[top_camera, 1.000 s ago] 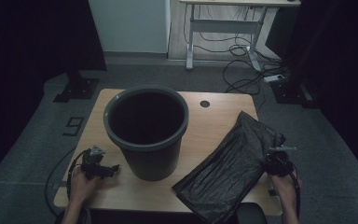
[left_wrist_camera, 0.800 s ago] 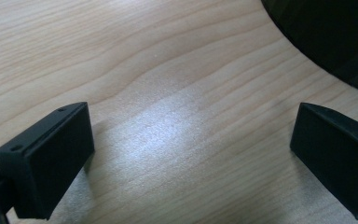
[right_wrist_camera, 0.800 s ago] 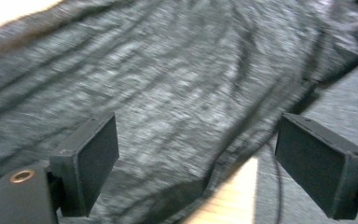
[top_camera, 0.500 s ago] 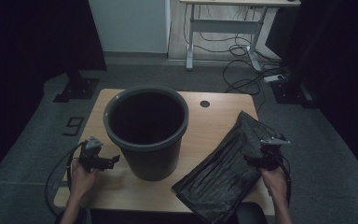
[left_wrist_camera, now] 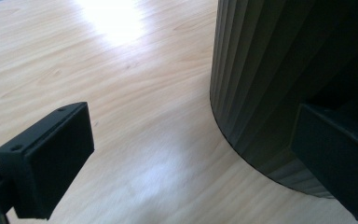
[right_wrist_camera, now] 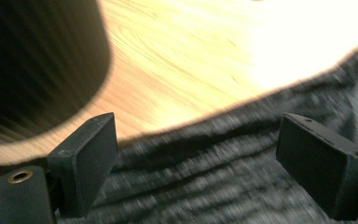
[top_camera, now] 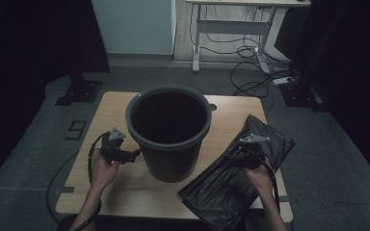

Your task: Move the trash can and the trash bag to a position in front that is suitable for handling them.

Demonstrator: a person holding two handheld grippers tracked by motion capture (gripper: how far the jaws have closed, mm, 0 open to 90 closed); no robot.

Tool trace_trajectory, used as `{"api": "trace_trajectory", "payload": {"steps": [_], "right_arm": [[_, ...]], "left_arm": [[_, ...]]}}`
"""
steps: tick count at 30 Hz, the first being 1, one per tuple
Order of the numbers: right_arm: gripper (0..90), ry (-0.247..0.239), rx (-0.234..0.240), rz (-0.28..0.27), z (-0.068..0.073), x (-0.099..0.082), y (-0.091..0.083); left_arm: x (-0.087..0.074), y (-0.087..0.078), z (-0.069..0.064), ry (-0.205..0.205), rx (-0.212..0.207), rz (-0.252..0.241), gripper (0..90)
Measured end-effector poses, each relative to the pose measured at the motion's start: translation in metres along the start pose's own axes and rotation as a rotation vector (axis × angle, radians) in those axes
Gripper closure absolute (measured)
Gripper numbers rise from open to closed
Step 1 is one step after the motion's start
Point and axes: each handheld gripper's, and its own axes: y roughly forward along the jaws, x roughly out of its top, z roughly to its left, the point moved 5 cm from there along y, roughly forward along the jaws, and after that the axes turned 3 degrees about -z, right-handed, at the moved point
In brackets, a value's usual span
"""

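The wooden surface point(top_camera: 120, 187) carries a dark grey plastic bucket point(top_camera: 169, 132) standing upright in its middle, and a black plastic bag point(top_camera: 221, 187) lies flat at the bucket's right, reaching over the near edge. The right tool point(top_camera: 241, 161) is above the bag with jaws wide apart, just opened, nothing between them. The left tool point(top_camera: 134, 155) is open and empty, just beside the bucket's ribbed wall

You have the bin point(top_camera: 169, 132) standing mid-table point(top_camera: 115, 108), your left gripper point(top_camera: 131, 156) just beside its left wall, the flat bag point(top_camera: 221, 185) lying to its right over the table's near right corner, and your right gripper point(top_camera: 238, 161) above that bag.
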Motion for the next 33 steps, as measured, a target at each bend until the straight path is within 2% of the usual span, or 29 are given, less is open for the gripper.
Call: {"api": "trace_trajectory", "payload": {"steps": [4,9,10,12,16,18,22,25,33], "right_arm": [[11.9,-0.037,0.021,-0.024,0.014,0.014,0.013],[12.0,-0.082,0.016,-0.019,0.023,0.022,0.028],[12.2,-0.080,0.022,-0.021,0.024,0.023,0.030],[12.0,-0.088,-0.001,-0.016,0.022,0.022,0.031],[12.0,-0.061,0.008,-0.017,0.020,0.021,0.031],[12.0,-0.074,0.018,-0.023,0.020,0.021,0.028],[12.0,-0.086,0.031,-0.032,0.019,0.015,0.021],[12.0,-0.077,0.033,-0.016,0.013,0.002,0.017],[12.1,-0.027,0.021,0.036,0.000,-0.037,0.014]], "left_arm": [[0.010,0.014,-0.005,0.009,-0.034,0.002,0.0],[0.019,0.029,-0.010,-0.005,-0.076,-0.006,0.0],[0.021,0.030,-0.011,-0.002,-0.071,-0.005,0.0],[0.023,0.033,-0.011,0.004,-0.070,-0.007,0.0],[0.022,0.033,-0.012,0.012,-0.096,-0.007,0.0],[0.020,0.030,-0.014,0.022,-0.111,-0.012,0.0],[0.006,0.024,-0.020,0.052,-0.145,0.006,0.0],[-0.008,0.020,-0.019,0.071,-0.138,0.024,0.0],[-0.052,0.013,-0.012,0.043,-0.108,0.069,0.0]]}}
